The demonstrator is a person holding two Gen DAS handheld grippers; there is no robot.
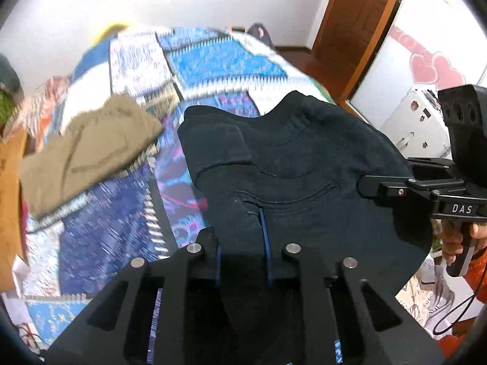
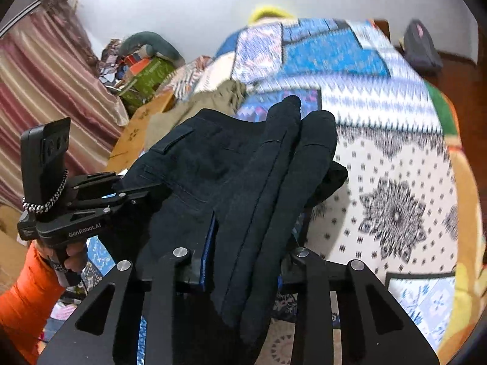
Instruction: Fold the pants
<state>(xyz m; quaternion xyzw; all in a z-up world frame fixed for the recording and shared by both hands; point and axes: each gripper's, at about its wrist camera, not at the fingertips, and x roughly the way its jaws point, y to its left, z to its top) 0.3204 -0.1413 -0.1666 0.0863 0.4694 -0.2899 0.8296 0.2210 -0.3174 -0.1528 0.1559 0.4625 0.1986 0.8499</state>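
A pair of dark navy pants (image 1: 292, 164), folded into a thick bundle, hangs in the air above the bed, held between both grippers. My left gripper (image 1: 242, 243) is shut on one edge of the pants. My right gripper (image 2: 246, 255) is shut on the other edge, where the folded legs (image 2: 274, 182) drape over its fingers. The right gripper also shows in the left wrist view (image 1: 383, 187), clamped on the pants' side. The left gripper shows in the right wrist view (image 2: 131, 194), clamped likewise.
A patterned blue and white quilt (image 1: 213, 60) covers the bed. Folded olive-tan pants (image 1: 91, 149) lie on it to the left. A cardboard box (image 2: 137, 127) and clutter stand by the striped curtain (image 2: 39, 91). A wooden door (image 1: 356, 30) is at the right.
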